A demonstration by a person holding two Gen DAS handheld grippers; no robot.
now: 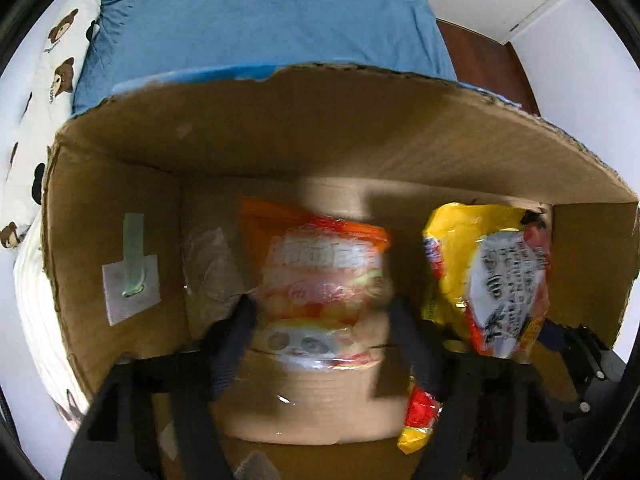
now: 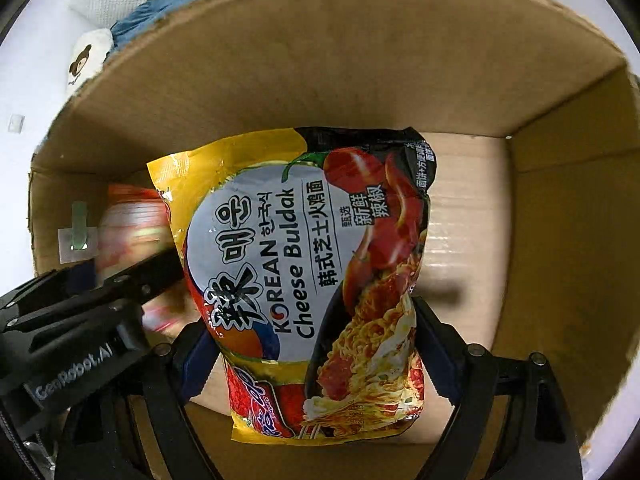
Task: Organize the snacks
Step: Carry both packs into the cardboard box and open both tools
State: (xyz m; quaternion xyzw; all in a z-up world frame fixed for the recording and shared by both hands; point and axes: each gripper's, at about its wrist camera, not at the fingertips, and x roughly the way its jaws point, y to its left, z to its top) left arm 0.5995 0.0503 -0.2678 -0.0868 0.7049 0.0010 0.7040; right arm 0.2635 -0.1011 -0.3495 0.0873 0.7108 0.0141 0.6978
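Both grippers point down into an open cardboard box (image 1: 280,132). An orange snack packet (image 1: 320,268), blurred, lies between the fingers of my left gripper (image 1: 322,320). The jaws stand wide at its sides and I see no pad pressing on it. In the right wrist view a yellow Korean Cheese Buldak noodle packet (image 2: 304,248) fills the gap of my right gripper (image 2: 318,360), whose fingers (image 2: 436,356) stand spread along the packet's edges. The same yellow packet (image 1: 488,276) shows at the right of the left wrist view. The orange packet (image 2: 132,224) sits left of it.
The box (image 2: 320,60) has tall walls on all sides, with a taped white label (image 1: 130,284) on its left wall. Behind it lie blue bedding (image 1: 260,12) and a white bear-print pillow (image 1: 60,60). Dark wooden floor (image 1: 480,60) shows at the far right.
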